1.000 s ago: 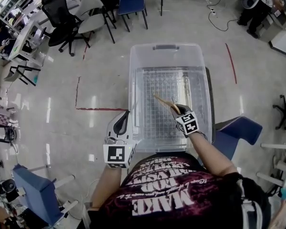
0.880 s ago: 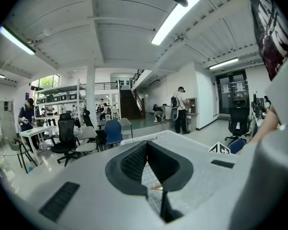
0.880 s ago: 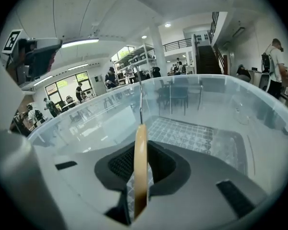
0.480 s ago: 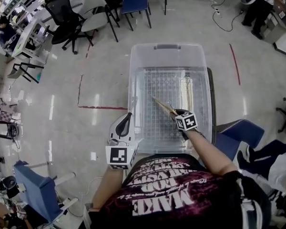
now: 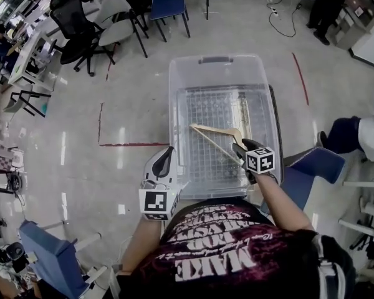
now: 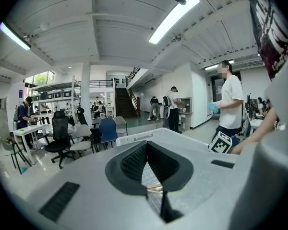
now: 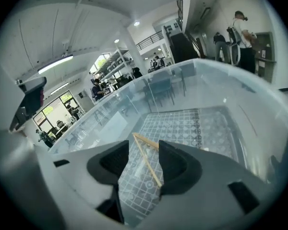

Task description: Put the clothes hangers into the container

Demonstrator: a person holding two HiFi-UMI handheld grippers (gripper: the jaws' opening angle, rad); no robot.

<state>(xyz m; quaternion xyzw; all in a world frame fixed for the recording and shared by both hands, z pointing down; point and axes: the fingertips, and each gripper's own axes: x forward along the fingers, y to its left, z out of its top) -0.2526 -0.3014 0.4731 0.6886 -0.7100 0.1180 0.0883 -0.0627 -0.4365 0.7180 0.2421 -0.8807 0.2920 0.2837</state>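
Right gripper (image 5: 239, 147): forearm (image 5: 277, 198) reaches from the body over the near rim of the clear container (image 5: 215, 60), and the gripper tilts forward and down into the near right part. The jaws have just been opening and now stand wide apart. One arm of the wooden hanger (image 5: 215, 142) runs through the gap, close to one pad, but is not clamped.

The hanger lies inside the container on the gridded floor, its corner pointing to the left wall.

Left gripper (image 5: 168, 149): held close to the torso at the container's near left corner, pointing forward and nearly level. Its jaw tips meet, with nothing between them. The forearm (image 5: 140, 242) is tucked along the body.
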